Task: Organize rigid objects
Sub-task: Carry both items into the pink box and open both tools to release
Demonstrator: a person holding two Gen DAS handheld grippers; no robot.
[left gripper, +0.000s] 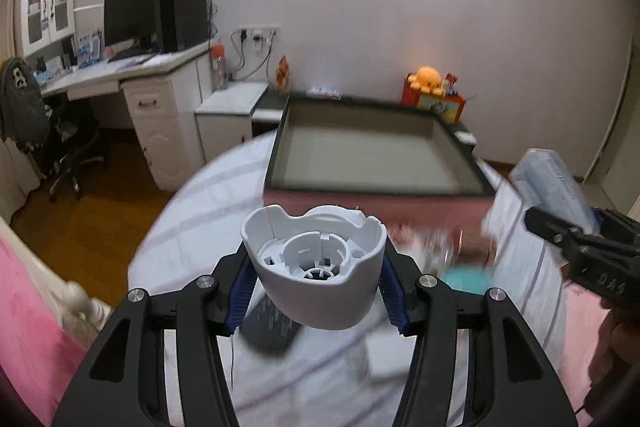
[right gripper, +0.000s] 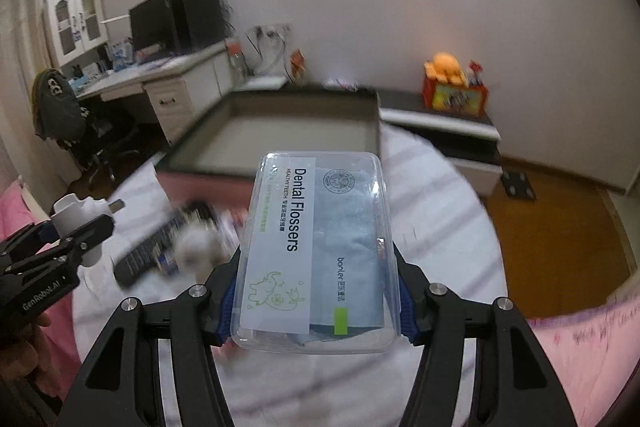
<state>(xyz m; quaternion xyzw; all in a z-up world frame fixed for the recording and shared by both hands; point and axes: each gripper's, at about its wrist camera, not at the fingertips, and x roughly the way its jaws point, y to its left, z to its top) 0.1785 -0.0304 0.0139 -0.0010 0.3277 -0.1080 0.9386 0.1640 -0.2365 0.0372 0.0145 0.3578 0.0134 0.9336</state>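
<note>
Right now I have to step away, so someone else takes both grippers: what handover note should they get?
Left gripper: shut on the white plastic housing, held above the bed.
Right gripper: shut on the clear Dental Flossers box, also lifted.
Open tray sits ahead on the bed; what shows of its inside is bare.
Remote control and other small items, too blurred to name, lie on the striped sheet.
Done: both items picked up.
Left: probably place both in the tray, then collect the rest.
</note>
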